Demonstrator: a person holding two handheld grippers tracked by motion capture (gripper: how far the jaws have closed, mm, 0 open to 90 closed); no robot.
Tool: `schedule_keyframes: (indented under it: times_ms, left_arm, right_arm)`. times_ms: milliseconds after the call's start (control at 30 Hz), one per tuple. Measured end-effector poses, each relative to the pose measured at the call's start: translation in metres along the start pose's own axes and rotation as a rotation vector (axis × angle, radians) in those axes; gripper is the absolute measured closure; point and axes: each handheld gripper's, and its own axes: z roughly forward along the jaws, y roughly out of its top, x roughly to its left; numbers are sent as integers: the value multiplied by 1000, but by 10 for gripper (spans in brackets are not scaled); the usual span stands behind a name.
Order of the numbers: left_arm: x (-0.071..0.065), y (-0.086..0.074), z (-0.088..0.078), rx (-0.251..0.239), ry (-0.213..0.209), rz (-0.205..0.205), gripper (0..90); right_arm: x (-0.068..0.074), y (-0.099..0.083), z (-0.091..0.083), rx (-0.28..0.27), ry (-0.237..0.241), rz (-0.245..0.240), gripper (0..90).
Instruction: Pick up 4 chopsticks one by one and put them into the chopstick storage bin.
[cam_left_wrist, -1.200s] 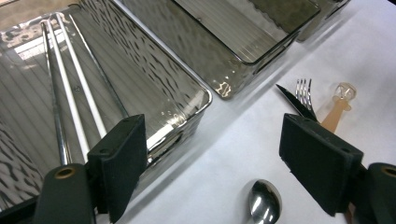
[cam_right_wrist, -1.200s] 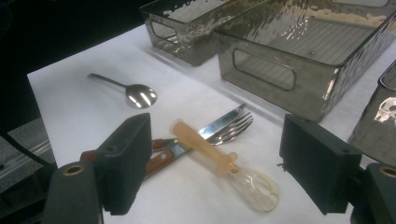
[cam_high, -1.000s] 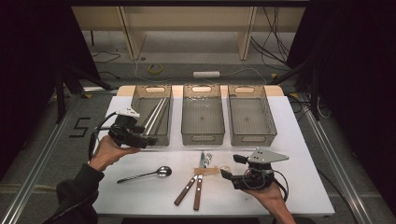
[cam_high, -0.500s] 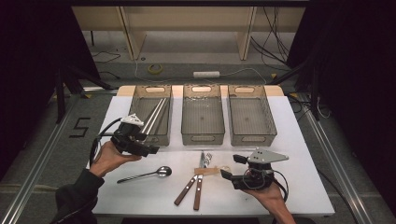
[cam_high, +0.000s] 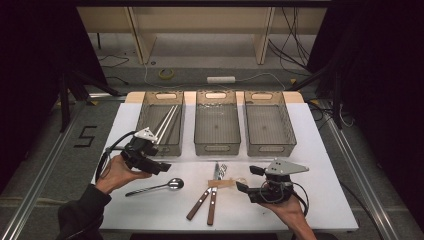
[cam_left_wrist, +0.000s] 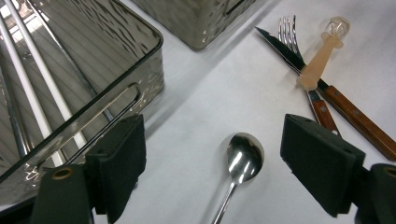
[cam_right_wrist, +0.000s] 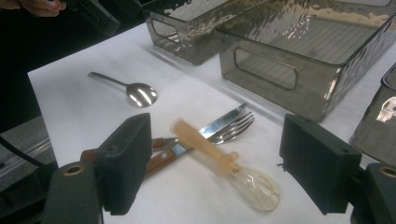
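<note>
A metal spoon (cam_high: 159, 186) lies on the white table (cam_high: 320, 150), its bowl (cam_left_wrist: 244, 157) below and between my left gripper's jaws. My left gripper (cam_high: 159, 165) (cam_left_wrist: 215, 140) hovers open just above and left of it, in front of the left bin (cam_high: 161, 125). A wooden-handled knife and fork (cam_high: 206, 199) lie crossed under a tan-handled plastic spoon (cam_high: 227, 183) (cam_right_wrist: 205, 148). My right gripper (cam_high: 249, 179) (cam_right_wrist: 219, 140) is open just right of that pile, its jaws on either side of the plastic spoon and holding nothing.
Three smoky clear bins stand in a row at the back: the left bin (cam_left_wrist: 84, 70) holds long thin rods, while the middle (cam_high: 216, 122) and right (cam_high: 270, 124) ones look empty. Bare white table lies left of the spoon and at the front right.
My left gripper has come down and toward the near side, away from the left bin and closer to the metal spoon. The right gripper and the cutlery have stayed put.
</note>
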Motion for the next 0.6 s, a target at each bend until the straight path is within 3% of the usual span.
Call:
schedule_keyframes:
  times_ms: [600]
  left_arm:
    - [-5,-14,12,77,7,14,233]
  right_arm:
    - [-2,-1,-1,-2,5,2,263]
